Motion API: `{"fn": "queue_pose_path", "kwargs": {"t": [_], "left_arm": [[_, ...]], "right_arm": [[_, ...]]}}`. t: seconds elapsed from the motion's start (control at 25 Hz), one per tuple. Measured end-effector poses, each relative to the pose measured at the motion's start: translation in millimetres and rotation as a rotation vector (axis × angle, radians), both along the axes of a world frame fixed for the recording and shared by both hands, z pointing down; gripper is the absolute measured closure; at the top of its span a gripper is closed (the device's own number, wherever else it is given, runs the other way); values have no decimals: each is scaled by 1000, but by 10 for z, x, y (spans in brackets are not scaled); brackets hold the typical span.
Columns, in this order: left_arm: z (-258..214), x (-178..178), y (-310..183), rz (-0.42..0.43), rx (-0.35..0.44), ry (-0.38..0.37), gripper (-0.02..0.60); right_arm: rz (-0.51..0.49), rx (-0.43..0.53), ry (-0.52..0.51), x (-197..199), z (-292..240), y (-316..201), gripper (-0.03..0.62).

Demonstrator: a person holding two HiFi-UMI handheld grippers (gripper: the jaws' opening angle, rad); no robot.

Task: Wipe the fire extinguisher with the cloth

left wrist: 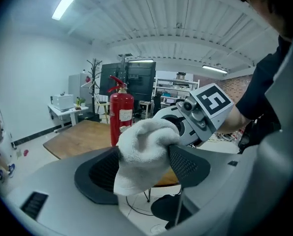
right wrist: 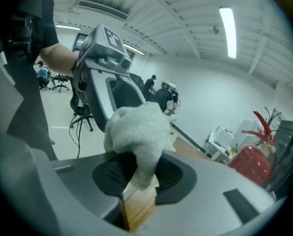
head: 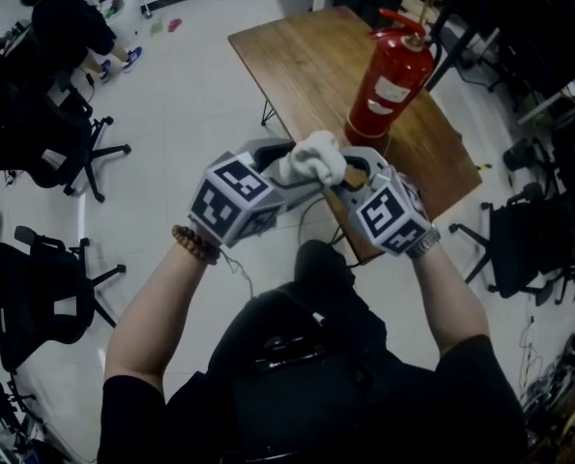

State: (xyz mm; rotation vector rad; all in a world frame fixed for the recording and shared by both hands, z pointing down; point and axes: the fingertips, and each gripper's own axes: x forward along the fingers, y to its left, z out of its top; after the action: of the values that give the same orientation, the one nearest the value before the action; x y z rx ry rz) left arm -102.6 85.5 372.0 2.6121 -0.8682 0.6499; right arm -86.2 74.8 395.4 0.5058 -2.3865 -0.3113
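Ceiling tube lights (left wrist: 70,1) cast an even, cool, rather dim light with only soft shadows. In the head view the pale floor (head: 190,95) reads bright, while the person's dark clothing (head: 306,385) sinks to near black. Both gripper views bulge like a fisheye and darken at their rounded corners; the white cloth (left wrist: 141,151) is sharp, the far room slightly soft.

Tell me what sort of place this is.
Probably an office or lab workroom: black swivel chairs stand around, a wooden table sits in the open, and shelves of equipment line the far wall.
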Motion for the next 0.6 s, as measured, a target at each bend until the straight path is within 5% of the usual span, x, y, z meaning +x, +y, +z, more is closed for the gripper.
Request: {"fn": "queue_pose_path", "kwargs": {"t": [0.36, 0.6], "left_arm": [[61, 11, 155, 71, -79, 57, 272], [62, 73, 195, 87, -56, 28, 413]], "right_arm": [[-142, 66, -7, -217, -26, 199, 477], [-150, 165, 74, -153, -72, 163, 476]]}}
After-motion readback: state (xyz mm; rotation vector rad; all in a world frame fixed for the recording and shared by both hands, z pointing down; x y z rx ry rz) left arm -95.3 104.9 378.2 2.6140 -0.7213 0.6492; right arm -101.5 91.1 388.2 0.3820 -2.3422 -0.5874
